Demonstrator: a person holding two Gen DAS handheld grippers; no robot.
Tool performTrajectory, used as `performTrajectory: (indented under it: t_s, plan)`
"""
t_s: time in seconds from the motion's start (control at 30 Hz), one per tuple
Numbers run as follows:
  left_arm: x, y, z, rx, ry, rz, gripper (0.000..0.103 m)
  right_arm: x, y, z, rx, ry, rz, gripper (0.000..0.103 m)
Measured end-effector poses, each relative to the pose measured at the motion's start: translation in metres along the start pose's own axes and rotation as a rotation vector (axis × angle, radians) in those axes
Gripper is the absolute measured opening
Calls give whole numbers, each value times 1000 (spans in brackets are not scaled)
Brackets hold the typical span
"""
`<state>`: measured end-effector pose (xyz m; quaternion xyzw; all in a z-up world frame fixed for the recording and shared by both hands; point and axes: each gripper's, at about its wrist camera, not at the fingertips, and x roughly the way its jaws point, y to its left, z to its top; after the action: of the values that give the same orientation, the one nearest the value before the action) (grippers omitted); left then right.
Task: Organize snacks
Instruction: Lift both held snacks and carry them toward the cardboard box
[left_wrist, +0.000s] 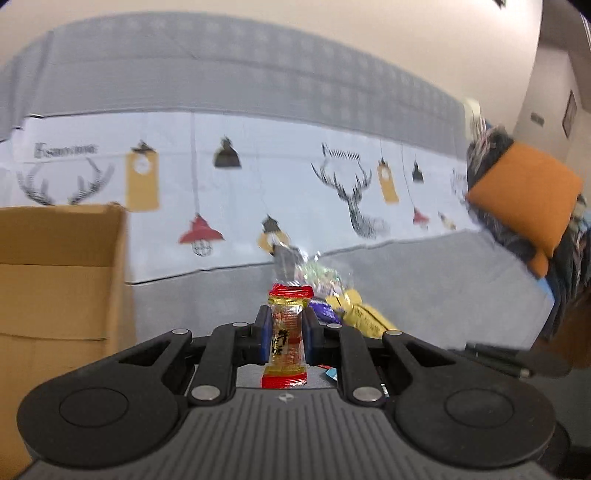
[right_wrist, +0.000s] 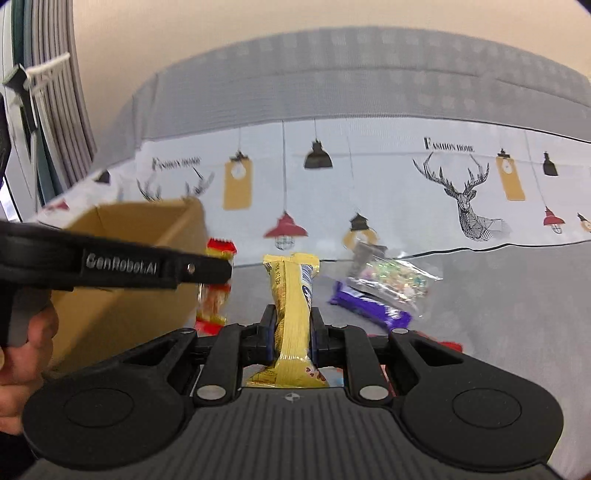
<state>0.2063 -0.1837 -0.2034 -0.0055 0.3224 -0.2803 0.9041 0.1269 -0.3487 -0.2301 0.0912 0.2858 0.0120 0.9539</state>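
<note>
My left gripper (left_wrist: 287, 332) is shut on a red-ended clear snack packet (left_wrist: 289, 325), held upright above the grey sofa seat. In the right wrist view the left gripper (right_wrist: 218, 271) reaches in from the left with that packet (right_wrist: 212, 299) hanging beside the cardboard box (right_wrist: 122, 273). My right gripper (right_wrist: 293, 328) is shut on a yellow snack bar (right_wrist: 293, 310), held upright. A purple bar (right_wrist: 369, 308) and a clear bag of colourful sweets (right_wrist: 391, 277) lie on the seat to the right. The box (left_wrist: 55, 280) stands at the left.
The grey sofa seat (right_wrist: 498, 314) has a white cloth with deer and lamp prints (right_wrist: 369, 184) over its back. An orange cushion (left_wrist: 524, 192) and dark clothes sit at the right end. A yellow packet (left_wrist: 365, 314) lies behind the left gripper.
</note>
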Motion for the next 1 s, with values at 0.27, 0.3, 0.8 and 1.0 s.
performTrajectory:
  t_s: [0.27, 0.3, 0.8, 1.0]
  plan:
    - [-93, 48, 10, -102, -126, 71, 18, -38, 74, 21, -14, -68, 64, 18]
    - [-104, 56, 14, -116, -148, 74, 18, -40, 88, 27, -28, -82, 74, 18]
    - [-208, 168, 37, -292, -427, 74, 18, -43, 224, 104, -211, -189, 199, 17]
    - [-174, 209, 17, -331, -369, 117, 18, -7, 252, 104, -273, -148, 221, 18]
